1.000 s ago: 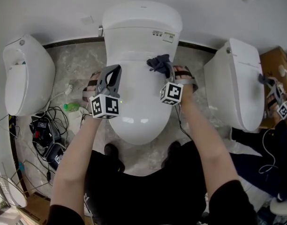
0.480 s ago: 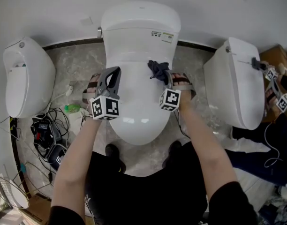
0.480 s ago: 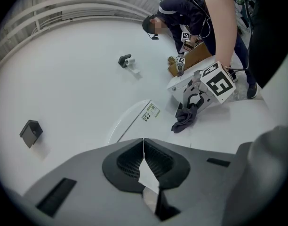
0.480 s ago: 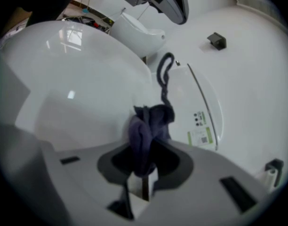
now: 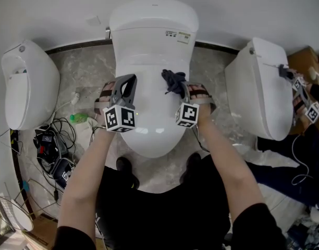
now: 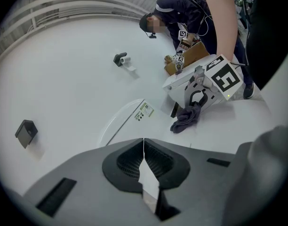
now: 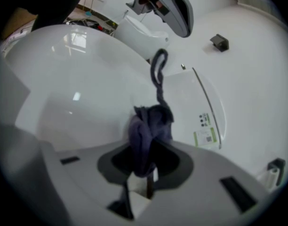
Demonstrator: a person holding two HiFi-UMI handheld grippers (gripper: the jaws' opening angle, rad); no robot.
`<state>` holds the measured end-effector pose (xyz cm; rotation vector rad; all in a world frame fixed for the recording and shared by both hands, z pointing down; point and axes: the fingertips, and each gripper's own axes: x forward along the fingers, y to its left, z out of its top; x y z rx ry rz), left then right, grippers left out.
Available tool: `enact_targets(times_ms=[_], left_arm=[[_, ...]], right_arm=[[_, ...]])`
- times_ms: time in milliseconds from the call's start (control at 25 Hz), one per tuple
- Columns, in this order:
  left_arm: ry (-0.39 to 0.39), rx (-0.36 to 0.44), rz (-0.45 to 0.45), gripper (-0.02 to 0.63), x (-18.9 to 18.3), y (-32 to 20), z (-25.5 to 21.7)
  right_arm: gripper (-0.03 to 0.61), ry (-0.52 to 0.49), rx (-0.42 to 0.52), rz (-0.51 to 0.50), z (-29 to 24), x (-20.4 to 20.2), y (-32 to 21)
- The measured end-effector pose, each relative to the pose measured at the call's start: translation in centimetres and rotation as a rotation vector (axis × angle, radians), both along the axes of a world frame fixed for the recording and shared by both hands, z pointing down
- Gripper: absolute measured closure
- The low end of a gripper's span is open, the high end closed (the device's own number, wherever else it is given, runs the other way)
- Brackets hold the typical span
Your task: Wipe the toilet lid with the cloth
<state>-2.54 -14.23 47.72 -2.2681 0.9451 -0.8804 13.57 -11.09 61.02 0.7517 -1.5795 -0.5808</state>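
1. Grey marbled floor (image 5: 86, 69) flanked the white toilet lid (image 5: 149, 113).
2. The right tool (image 5: 181, 87) was clamped on the dark cloth (image 5: 172, 78), at the lid's right side.
3. The left tool (image 5: 126, 82) was closed, holding nothing.

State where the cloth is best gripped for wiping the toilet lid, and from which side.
Probably the cloth by its bunched end, from the toilet's front, as the right hand-held gripper holds it: the loose tail lies on the toilet lid.

The right claw (image 5: 179, 86) has drawn the cloth (image 5: 173, 78) slightly nearer along the toilet lid (image 5: 149, 105).
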Motion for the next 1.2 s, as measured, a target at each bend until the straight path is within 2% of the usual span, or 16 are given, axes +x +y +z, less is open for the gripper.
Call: enact_targets(times_ms=[720,1200], left_arm=[[-0.011,0.001,-0.009,0.595,-0.3,0.4,0.5],[-0.011,-0.005,-0.002,0.595,0.0,1.0,0.5]], right_arm=[[0.486,-0.035,-0.037,0.0,0.9,-1.3,6.8],[0.486,-0.061,-0.087,-0.019,1.1,-2.4,13.4]])
